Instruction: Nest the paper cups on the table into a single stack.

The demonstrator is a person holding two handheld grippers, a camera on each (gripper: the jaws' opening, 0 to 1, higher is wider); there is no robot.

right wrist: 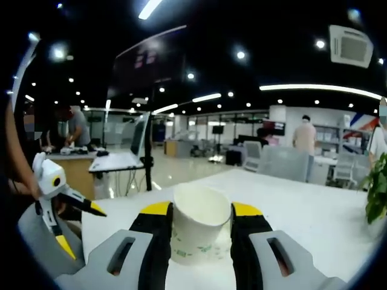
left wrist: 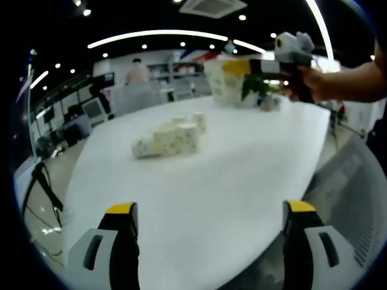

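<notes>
Paper cups are the whole game here, and the stack looks early in the making! Look to the cluster of loose cups (left wrist: 172,136) sitting out in the middle of the white table (left wrist: 199,199), some upright, at least one lying on its side, all pale with a faint speckled print. Those look un-nested as yet, so most of the work is left, by my reckoning.

Up at the far edge, the right gripper (left wrist: 237,67) is carrying a cup (left wrist: 222,81) clear above the tabletop; in the right gripper view that held cup (right wrist: 196,232) sits upright between yellow-tipped black jaws, clamped on both sides, its round thin rim open towards us, plain white inside. Whether more than one cup is already nested there, I cannot tell.

The left gripper (left wrist: 210,211) hangs low over the near edge, jaws spread wide with nothing between them. Its smooth matte table shows bare beneath.
</notes>
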